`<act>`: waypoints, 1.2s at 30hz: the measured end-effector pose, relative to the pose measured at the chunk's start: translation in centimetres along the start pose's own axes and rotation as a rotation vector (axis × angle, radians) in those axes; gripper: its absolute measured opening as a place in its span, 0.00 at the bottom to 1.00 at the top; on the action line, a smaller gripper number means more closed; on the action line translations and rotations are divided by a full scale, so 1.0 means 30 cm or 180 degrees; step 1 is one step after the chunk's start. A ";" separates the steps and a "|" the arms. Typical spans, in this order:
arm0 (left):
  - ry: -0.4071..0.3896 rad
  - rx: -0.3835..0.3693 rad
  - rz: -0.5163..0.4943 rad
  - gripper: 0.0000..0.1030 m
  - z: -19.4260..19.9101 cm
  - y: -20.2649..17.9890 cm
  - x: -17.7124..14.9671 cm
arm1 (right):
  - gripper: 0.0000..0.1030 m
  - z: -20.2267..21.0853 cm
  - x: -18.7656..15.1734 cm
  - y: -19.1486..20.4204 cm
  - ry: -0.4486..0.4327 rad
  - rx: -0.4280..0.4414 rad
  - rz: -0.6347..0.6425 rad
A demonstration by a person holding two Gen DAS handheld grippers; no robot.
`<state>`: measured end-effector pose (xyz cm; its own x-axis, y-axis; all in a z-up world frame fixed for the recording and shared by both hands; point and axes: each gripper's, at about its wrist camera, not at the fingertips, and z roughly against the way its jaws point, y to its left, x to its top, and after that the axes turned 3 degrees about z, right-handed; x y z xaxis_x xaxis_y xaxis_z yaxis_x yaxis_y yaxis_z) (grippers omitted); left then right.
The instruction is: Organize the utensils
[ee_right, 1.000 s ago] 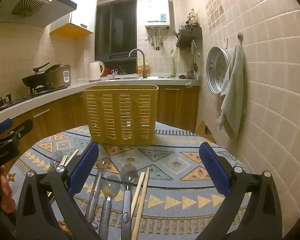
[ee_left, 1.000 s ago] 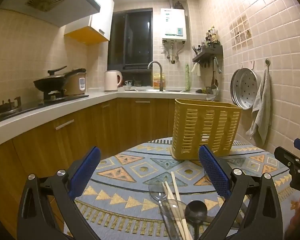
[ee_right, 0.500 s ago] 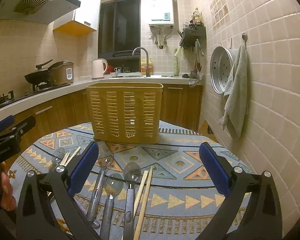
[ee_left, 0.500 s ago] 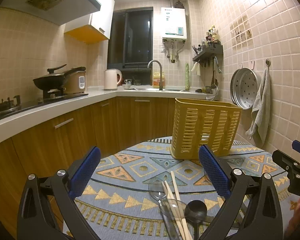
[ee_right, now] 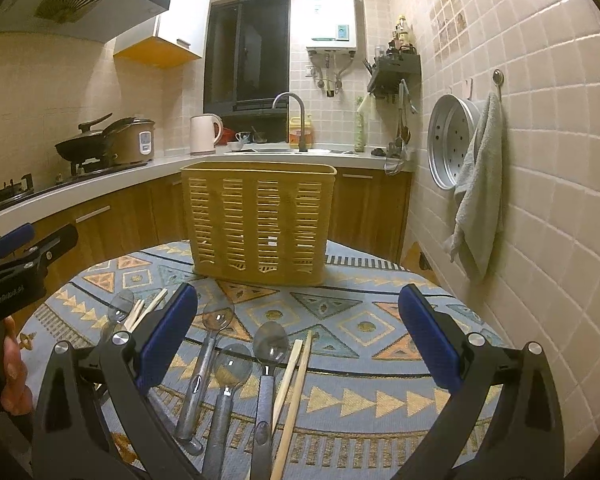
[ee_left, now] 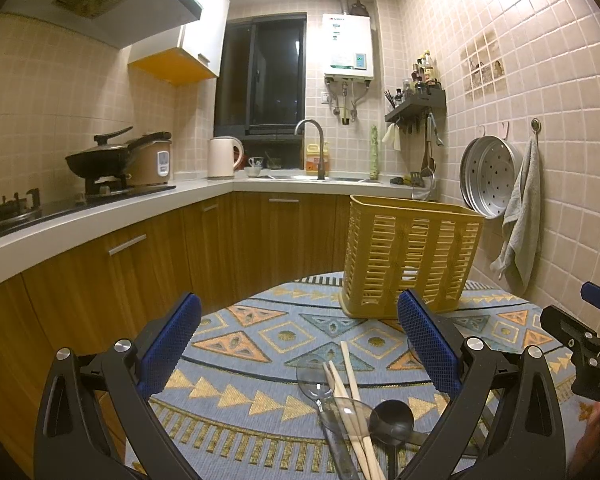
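Observation:
A yellow slotted utensil basket (ee_left: 410,262) (ee_right: 258,222) stands upright at the far side of a round table with a patterned cloth (ee_left: 260,344) (ee_right: 364,320). In the left wrist view, clear spoons (ee_left: 314,376), a black spoon (ee_left: 392,418) and wooden chopsticks (ee_left: 350,388) lie between the fingers of my open, empty left gripper (ee_left: 300,344). In the right wrist view, three clear spoons (ee_right: 270,344) and a chopstick pair (ee_right: 294,380) lie below my open, empty right gripper (ee_right: 298,336). The other spoons and chopsticks (ee_right: 144,312) lie further left.
A tiled wall (ee_right: 560,200) is close on the right, with a hanging towel (ee_right: 478,196) and a steamer tray (ee_right: 450,144). Wooden cabinets and a counter with stove, wok (ee_left: 100,160), kettle and sink run behind and left of the table.
The right gripper has moved slightly, so the basket and utensils sit a little more right and higher in its view. The left view is nearly unchanged. Both stay open.

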<state>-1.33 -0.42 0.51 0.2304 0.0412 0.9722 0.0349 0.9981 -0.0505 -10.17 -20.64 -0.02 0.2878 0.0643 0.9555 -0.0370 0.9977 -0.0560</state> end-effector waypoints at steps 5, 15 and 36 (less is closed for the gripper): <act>0.0001 -0.0003 0.0007 0.93 0.000 0.002 -0.002 | 0.94 0.000 0.000 0.003 0.0002 0.0004 -0.0010; 0.0005 -0.0005 0.0005 0.93 -0.003 -0.003 0.001 | 0.94 -0.002 0.000 0.001 0.0018 0.0011 -0.0017; 0.0002 -0.0003 0.0008 0.93 0.000 -0.002 0.003 | 0.94 -0.003 -0.005 0.000 0.0035 0.0039 -0.0018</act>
<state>-1.32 -0.47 0.60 0.2312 0.0436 0.9719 0.0351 0.9980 -0.0532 -10.11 -20.64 -0.18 0.2984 0.0589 0.9526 -0.0470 0.9978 -0.0470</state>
